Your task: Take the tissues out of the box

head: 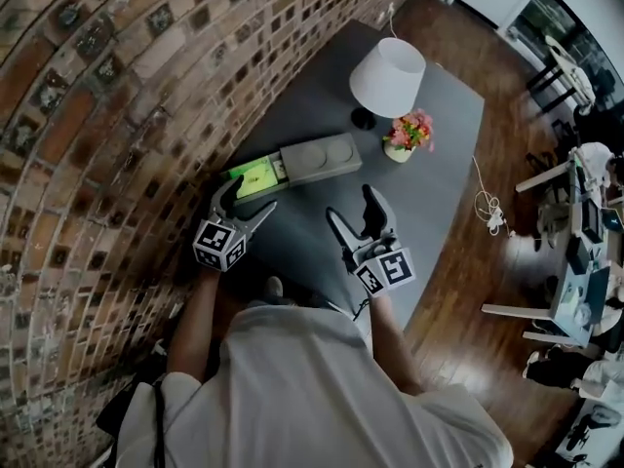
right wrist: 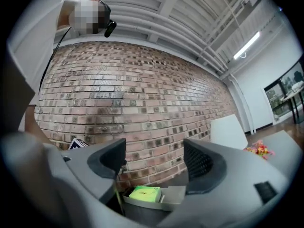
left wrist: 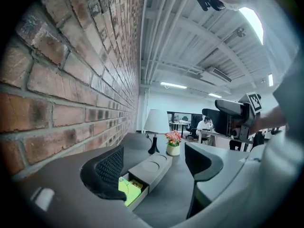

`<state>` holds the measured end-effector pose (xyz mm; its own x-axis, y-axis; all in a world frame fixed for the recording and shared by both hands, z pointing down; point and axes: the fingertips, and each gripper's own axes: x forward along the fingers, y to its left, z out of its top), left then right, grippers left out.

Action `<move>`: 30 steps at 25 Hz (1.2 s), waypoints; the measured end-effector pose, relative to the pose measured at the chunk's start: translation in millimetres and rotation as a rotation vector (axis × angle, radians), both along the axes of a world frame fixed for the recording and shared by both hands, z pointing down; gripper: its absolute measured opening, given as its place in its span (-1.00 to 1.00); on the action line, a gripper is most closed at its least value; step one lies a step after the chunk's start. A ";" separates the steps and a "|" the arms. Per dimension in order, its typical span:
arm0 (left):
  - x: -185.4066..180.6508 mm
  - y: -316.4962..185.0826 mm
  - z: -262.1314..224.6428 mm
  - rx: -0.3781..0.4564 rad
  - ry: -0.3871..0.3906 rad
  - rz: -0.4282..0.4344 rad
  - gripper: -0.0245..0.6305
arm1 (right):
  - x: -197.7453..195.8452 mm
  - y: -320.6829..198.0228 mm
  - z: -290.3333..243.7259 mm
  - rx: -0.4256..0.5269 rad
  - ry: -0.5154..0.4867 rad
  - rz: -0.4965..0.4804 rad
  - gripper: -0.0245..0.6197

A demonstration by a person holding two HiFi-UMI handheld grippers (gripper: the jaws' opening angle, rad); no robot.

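Observation:
A grey tissue box (head: 317,159) lies on the grey table (head: 439,193) by the brick wall. Its drawer is slid out at the left end, and a bright green tissue pack (head: 252,178) shows inside. My left gripper (head: 250,198) hovers just in front of the green pack, open and empty. My right gripper (head: 353,206) is raised to the right of it, also open and empty. In the left gripper view the box (left wrist: 152,165) and the green pack (left wrist: 128,191) lie ahead between the jaws. The right gripper view shows the pack (right wrist: 145,193) low, under the jaws.
A white-shaded lamp (head: 387,76) and a small pot of flowers (head: 408,135) stand on the table behind the box. The brick wall (head: 107,115) runs along the left. Wooden floor, a white cable (head: 490,213) and office desks (head: 575,252) are to the right.

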<state>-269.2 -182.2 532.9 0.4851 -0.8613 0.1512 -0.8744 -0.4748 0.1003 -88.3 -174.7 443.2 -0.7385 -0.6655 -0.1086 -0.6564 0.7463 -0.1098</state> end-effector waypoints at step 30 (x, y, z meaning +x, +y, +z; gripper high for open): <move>-30.4 -53.4 72.1 -0.448 -0.531 0.369 0.91 | 44.3 -25.0 32.0 -0.075 0.012 0.010 0.25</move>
